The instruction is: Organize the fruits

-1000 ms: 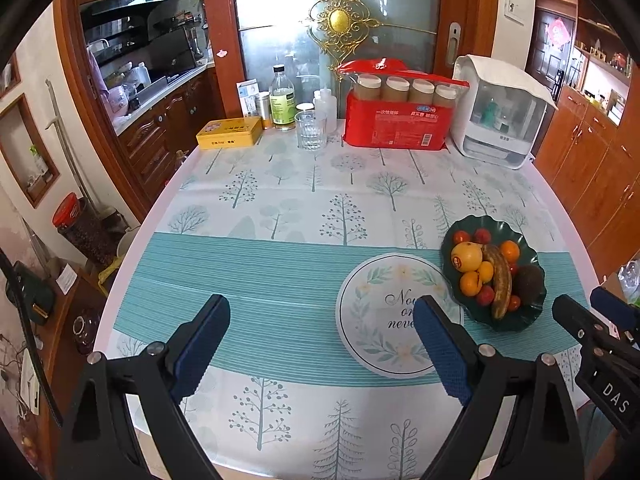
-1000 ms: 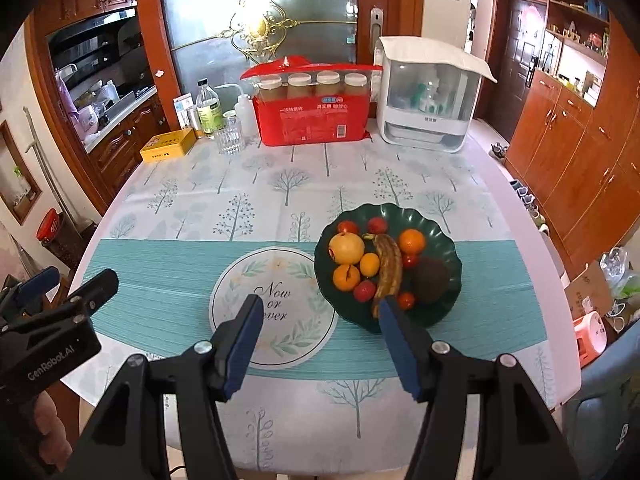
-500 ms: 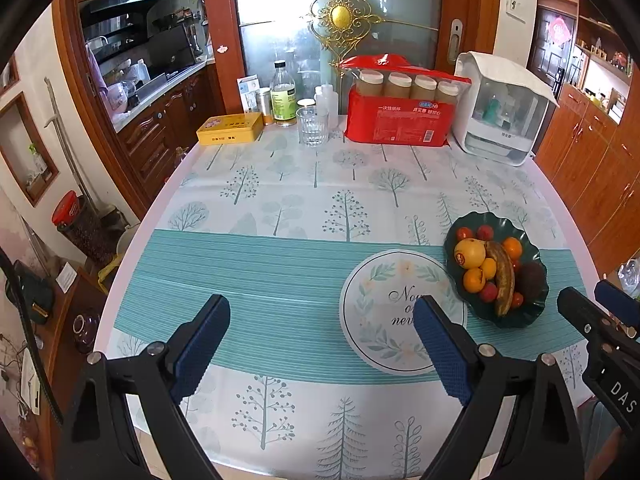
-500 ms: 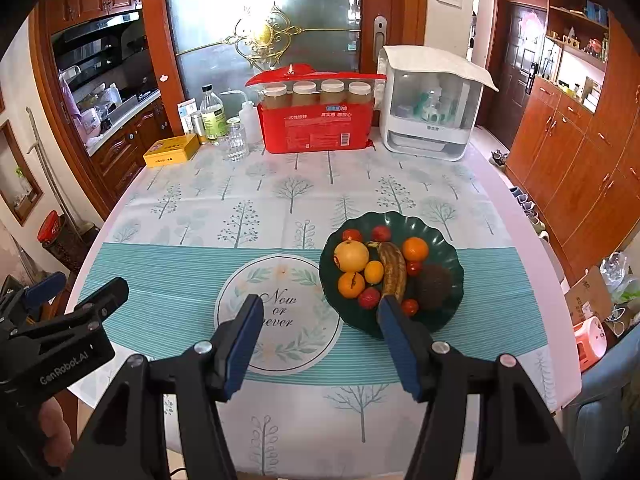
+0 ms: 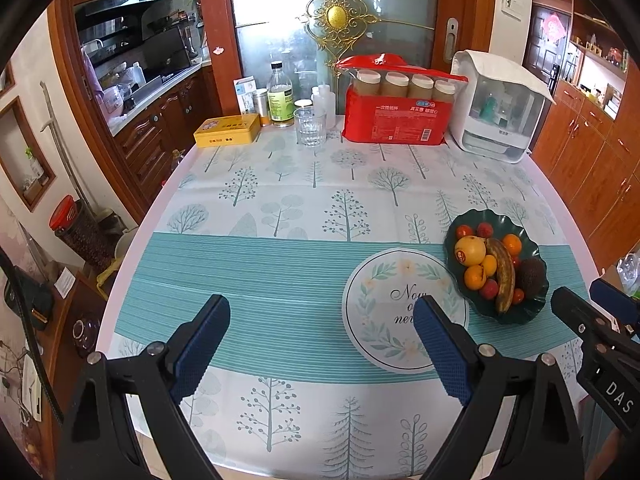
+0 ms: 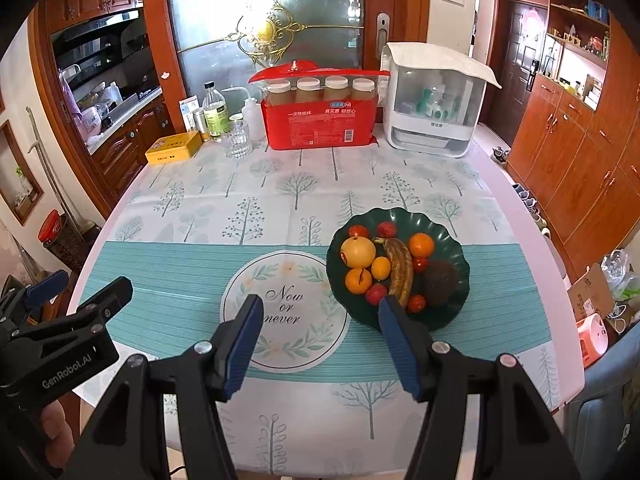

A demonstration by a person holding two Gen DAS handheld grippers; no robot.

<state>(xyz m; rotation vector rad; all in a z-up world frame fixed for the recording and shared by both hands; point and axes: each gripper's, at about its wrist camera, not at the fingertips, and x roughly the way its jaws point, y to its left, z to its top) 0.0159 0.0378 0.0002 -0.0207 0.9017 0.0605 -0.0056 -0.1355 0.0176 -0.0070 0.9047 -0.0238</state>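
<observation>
Dark green and scalloped, the fruit plate (image 6: 400, 216) sits on the tablecloth's (image 6: 280, 192) teal band, touching the right edge of a round printed mat (image 6: 286, 308). It holds a banana (image 6: 400, 268), oranges, small red fruits and a dark avocado (image 6: 440, 282). The left gripper (image 5: 320, 338) hovers above the cloth, jaws wide apart and empty. The right gripper (image 6: 320, 332) hangs before the plate, jaws partly spread, gripping nothing.

The dark green bowl (image 6: 460, 256) holds one banana (image 6: 400, 268), one large yellow citrus (image 6: 357, 251), three small oranges (image 6: 421, 245), five small red fruits (image 6: 386, 229) and one dark avocado (image 6: 440, 282). The red pack (image 6: 320, 128) carries four cup stacks (image 6: 308, 90).
</observation>
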